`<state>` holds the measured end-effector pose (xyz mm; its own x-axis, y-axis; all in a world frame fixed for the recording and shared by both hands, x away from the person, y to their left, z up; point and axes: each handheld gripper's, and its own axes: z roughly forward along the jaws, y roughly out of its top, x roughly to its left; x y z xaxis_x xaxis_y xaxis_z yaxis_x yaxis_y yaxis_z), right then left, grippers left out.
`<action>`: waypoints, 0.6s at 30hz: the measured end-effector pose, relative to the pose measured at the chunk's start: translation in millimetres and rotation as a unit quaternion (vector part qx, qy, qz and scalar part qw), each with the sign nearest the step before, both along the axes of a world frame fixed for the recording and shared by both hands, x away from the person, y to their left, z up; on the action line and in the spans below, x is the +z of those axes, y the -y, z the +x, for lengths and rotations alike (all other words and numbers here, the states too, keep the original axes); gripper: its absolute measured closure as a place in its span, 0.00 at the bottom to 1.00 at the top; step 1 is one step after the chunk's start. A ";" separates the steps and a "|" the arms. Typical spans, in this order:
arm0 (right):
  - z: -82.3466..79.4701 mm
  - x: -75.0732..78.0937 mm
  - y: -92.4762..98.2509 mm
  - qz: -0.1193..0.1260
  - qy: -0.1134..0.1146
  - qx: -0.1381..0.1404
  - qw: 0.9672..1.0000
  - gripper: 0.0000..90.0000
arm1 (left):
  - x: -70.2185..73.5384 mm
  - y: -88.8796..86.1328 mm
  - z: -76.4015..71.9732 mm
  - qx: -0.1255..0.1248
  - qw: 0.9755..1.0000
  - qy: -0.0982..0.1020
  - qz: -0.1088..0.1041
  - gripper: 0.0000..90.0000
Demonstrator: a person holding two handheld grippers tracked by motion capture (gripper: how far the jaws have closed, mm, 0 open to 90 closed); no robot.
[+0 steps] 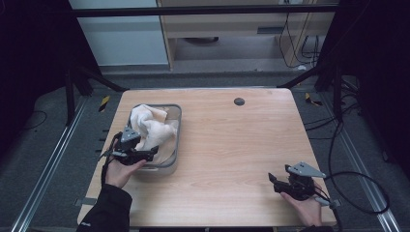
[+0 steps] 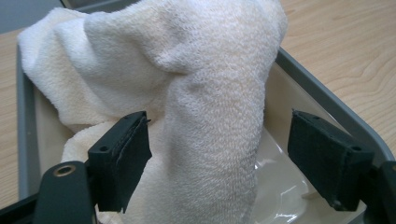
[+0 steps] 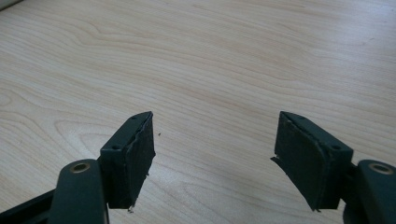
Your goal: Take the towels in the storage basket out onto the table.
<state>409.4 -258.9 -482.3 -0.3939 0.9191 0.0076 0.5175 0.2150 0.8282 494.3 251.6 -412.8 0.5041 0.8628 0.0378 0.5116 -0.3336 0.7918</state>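
Observation:
A crumpled cream towel (image 1: 152, 128) lies in a grey-rimmed tray (image 1: 176, 145) on the left half of the wooden table (image 1: 232, 150). My left gripper (image 1: 153, 153) hovers over the tray's near end, open, its jaws standing on either side of a raised fold of the towel (image 2: 215, 116) without pinching it. The tray's glossy cream floor (image 2: 280, 186) shows under the fold. My right gripper (image 1: 271, 179) rests low over bare wood at the front right, open, with nothing between its pads (image 3: 133, 154).
A small dark round hole (image 1: 239, 101) marks the table near its far edge. Black cable (image 1: 358, 193) trails off the right gripper past the table's right edge. Metal frame rails and dark floor surround the table.

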 end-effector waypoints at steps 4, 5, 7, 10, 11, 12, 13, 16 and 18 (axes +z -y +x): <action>-1.4 0.1 0.9 -0.003 0.004 0.001 1.000 0.31 | -3.2 2.5 3.5 -0.003 1.000 -0.007 0.014 0.24; -1.4 0.1 0.9 -0.003 0.004 0.001 1.000 0.31 | -4.0 3.2 4.0 -0.002 1.000 -0.008 0.013 0.24; -0.7 -0.4 1.7 -0.004 0.002 0.000 1.000 0.31 | -5.8 4.5 6.1 -0.003 1.000 -0.011 0.016 0.26; -0.4 -0.2 1.5 -0.001 0.000 0.000 1.000 0.31 | -8.2 6.9 10.7 0.001 1.000 -0.014 0.019 0.28; -0.4 -0.2 1.5 -0.001 0.000 0.000 1.000 0.31 | -8.2 6.9 10.7 0.001 1.000 -0.014 0.019 0.29; 0.2 -0.8 1.6 -0.004 0.000 0.001 1.000 0.31 | -8.7 7.2 12.0 0.005 1.000 -0.012 0.020 0.31; 0.1 -0.7 1.6 -0.003 0.000 0.001 1.000 0.31 | -8.9 7.5 12.6 0.005 1.000 -0.013 0.019 0.32; -0.4 -0.3 1.4 -0.001 -0.002 0.001 1.000 0.31 | -10.6 8.9 15.0 0.008 1.000 -0.015 0.020 0.34; 0.1 -0.8 1.6 -0.003 0.000 0.001 1.000 0.31 | -12.2 9.5 17.2 0.005 0.999 -0.020 0.025 0.35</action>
